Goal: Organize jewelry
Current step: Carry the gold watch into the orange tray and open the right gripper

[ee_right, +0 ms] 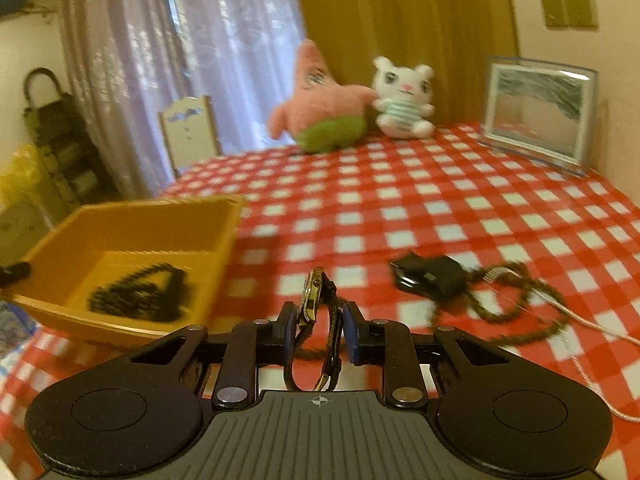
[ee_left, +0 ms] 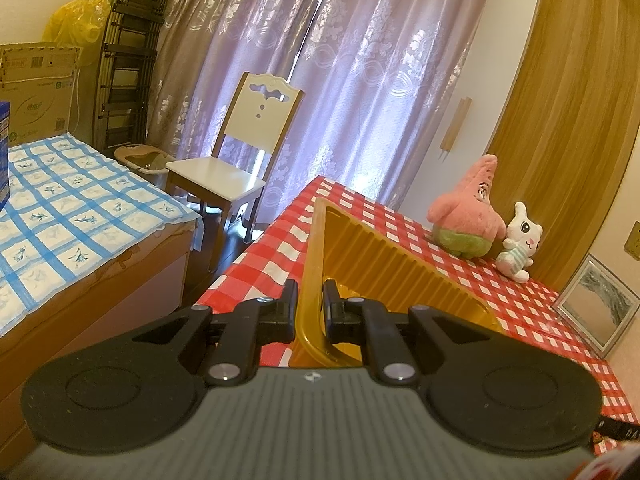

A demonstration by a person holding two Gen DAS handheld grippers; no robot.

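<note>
Right tool (ee_right: pixel 319 326) clamped around upright watch (ee_right: pixel 316 300).

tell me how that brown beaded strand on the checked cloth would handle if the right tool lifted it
The brown beaded strand lies in loose, winding loops, so it would likely hang limp and swing. It overlaps a pale cord and reaches the black object, so it may snag or drag them. Its small beads suggest it is light, though they might slip between the pads.
</note>
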